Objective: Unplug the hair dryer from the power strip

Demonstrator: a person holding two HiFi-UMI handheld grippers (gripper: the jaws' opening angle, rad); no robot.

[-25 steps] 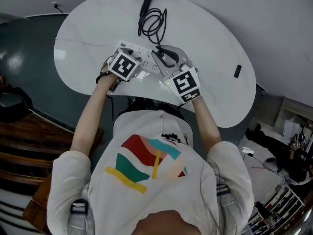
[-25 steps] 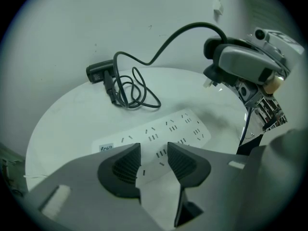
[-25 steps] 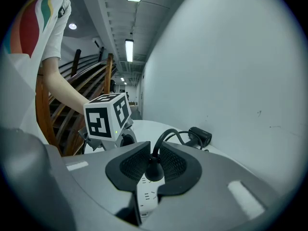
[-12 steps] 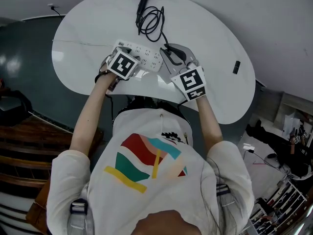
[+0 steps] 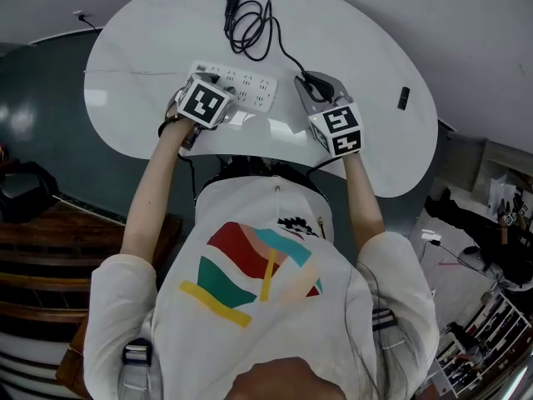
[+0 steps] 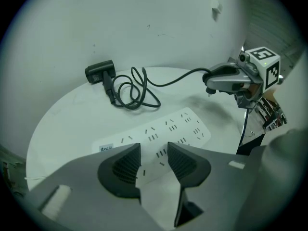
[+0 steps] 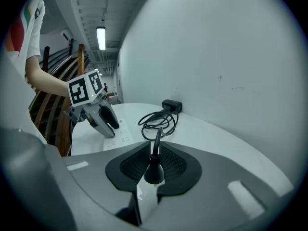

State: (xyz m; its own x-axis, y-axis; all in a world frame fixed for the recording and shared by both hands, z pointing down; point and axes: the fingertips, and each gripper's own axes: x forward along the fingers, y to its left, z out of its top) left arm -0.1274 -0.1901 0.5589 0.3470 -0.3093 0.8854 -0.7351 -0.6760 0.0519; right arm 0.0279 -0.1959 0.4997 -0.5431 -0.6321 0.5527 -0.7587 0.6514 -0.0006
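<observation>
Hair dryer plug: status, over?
Right gripper shut on black plug, clear of white power strip. Left gripper open, over strip's end. Black cord coiled toward black hair dryer; no obstruction seen.

The head view looks steeply down from above onto the white rounded table [image 5: 375,52]. The left gripper view sits low over that table's near edge, facing the wall. The right gripper view looks across it from the right end, and all three share the coiled black cord [image 6: 134,93].
</observation>
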